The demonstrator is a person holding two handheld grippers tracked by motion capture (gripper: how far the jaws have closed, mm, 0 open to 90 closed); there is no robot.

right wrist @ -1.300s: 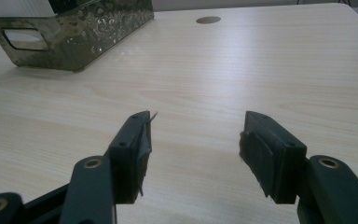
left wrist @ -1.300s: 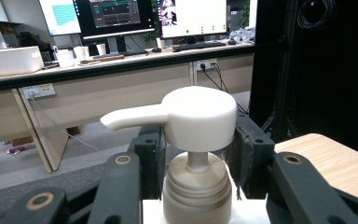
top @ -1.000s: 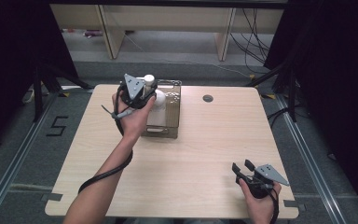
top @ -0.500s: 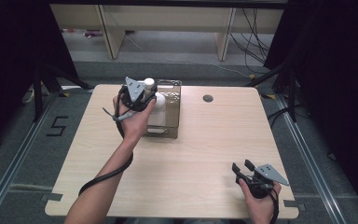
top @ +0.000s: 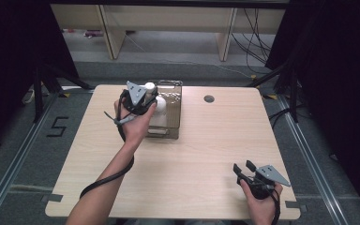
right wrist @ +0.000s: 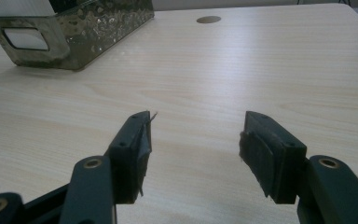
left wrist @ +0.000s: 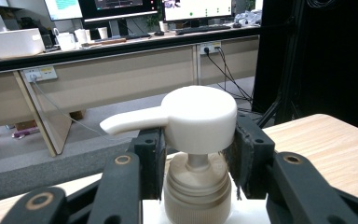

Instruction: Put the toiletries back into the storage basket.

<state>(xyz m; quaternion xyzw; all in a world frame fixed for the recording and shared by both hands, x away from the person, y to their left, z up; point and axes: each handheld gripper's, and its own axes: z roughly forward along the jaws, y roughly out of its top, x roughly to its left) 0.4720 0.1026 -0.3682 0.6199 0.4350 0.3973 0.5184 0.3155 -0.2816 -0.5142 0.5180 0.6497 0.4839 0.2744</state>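
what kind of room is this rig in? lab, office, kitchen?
Most likely a lab or office workspace. Behind the wooden table stands a long desk with monitors and a keyboard, wall sockets with trailing cables, and black curtains screen the sides.

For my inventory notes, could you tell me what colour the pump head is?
White pump head, clearest in the left gripper view.

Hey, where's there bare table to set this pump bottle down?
Free: the wide middle between the clear bin and the right gripper, and around the grommet hole. Crowded: the bin, where the left gripper holds the pump bottle.
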